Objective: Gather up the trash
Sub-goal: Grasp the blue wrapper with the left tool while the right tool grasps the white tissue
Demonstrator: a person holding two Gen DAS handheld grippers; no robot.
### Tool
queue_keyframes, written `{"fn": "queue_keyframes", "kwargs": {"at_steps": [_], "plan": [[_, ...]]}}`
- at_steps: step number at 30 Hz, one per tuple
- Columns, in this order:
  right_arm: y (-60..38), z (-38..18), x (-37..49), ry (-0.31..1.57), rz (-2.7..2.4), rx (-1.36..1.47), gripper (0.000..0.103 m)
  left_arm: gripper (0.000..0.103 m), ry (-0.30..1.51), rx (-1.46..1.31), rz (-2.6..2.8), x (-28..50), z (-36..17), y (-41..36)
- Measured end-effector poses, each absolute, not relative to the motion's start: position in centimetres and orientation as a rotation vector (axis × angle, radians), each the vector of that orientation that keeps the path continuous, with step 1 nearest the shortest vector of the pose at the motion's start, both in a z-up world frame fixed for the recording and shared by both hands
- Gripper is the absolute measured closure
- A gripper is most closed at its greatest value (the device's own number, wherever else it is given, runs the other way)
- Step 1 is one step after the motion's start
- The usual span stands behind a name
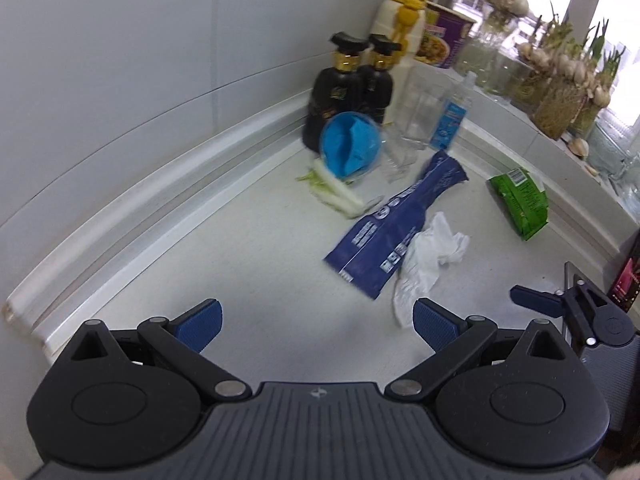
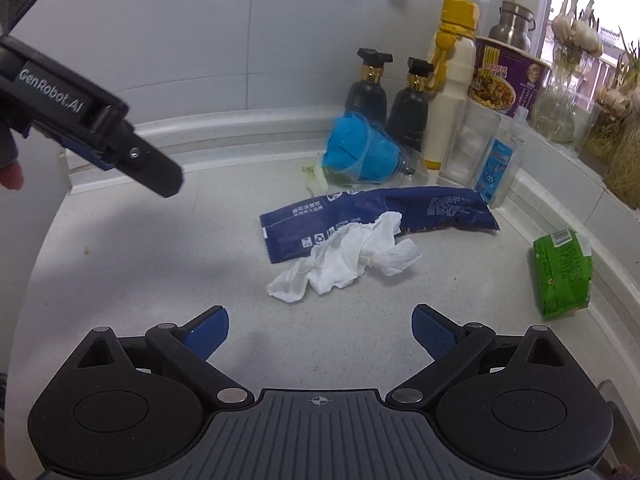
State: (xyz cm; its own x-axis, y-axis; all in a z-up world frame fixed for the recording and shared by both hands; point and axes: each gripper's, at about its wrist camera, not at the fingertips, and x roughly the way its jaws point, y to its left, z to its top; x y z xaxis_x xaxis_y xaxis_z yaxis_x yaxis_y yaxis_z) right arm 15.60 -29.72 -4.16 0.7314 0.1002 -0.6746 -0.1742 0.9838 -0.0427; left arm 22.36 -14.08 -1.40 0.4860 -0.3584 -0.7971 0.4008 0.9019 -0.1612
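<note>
Starting the collection, nothing picked yet. Right gripper point(image 2: 320, 330) hovering with jaws apart, empty, just below the crumpled tissue point(image 2: 348, 258) lying mid-frame on the blue wrapper point(image 2: 400, 212). Left gripper point(image 1: 318, 322) also spread, holding nothing. Next: probably lowering around the tissue, pinching gently.

Two black bottles point(image 2: 366, 92) point(image 2: 410, 114) with gold collars stand at the worktop's point(image 2: 160, 272) back edge. There is one cream flask point(image 2: 450, 80) with a yellow cap, one purple noodle cup point(image 2: 506, 80), one clear glass point(image 2: 468, 144), one small clear bottle point(image 2: 498, 160), one blue wrapper point(image 2: 380, 216), one white tissue point(image 2: 348, 258), one green packet point(image 2: 564, 272), and one steel flask point(image 2: 514, 20).
</note>
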Motion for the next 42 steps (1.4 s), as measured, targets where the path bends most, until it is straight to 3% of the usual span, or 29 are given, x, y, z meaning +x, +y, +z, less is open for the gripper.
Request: {"fn": "queue_keyframes", "kwargs": {"at_steps": [8, 16, 21, 24, 26, 29, 36, 41, 42], "plan": [[-30.9, -5.5, 18.2, 0.743, 0.171, -0.066, 0.004, 0.010, 0.948, 0.136, -0.595, 24.9, -1.9, -18.4], [-31.5, -6.2, 20.6, 0.702, 0.164, -0.062, 0.004, 0.038, 0.953, 0.180, -0.701, 27.8, -2.6, -22.9], [-32.2, -6.4, 21.8, 0.676, 0.151, -0.036, 0.006, 0.045, 0.939, 0.234, -0.732, 29.9, -2.6, -25.7], [-32.7, -6.6, 22.4, 0.681, 0.147, 0.000, 0.023, 0.053, 0.968, 0.237, -0.743, 31.3, -3.3, -27.1], [-33.3, -6.7, 22.6, 0.696, 0.153, 0.053, 0.060, 0.057, 0.990, 0.249, -0.747, 32.1, -4.0, -28.1], [-34.5, -6.8, 22.6, 0.712, 0.155, 0.145, 0.085, 0.060, 1.000, 0.285, -0.746, 32.4, -4.8, -29.3], [-36.4, -6.5, 21.0, 0.730, 0.122, 0.211, 0.089, 0.061, 1.000, 0.344, -0.700, 33.4, -5.7, -30.8], [-37.4, -6.0, 19.9, 0.737, 0.086, 0.223, 0.089, 0.073, 1.031, 0.392, -0.655, 34.2, -6.6, -31.7], [-37.6, -5.9, 19.6, 0.738, 0.084, 0.225, 0.089, 0.080, 1.025, 0.406, -0.651, 34.1, -6.5, -31.7]]}}
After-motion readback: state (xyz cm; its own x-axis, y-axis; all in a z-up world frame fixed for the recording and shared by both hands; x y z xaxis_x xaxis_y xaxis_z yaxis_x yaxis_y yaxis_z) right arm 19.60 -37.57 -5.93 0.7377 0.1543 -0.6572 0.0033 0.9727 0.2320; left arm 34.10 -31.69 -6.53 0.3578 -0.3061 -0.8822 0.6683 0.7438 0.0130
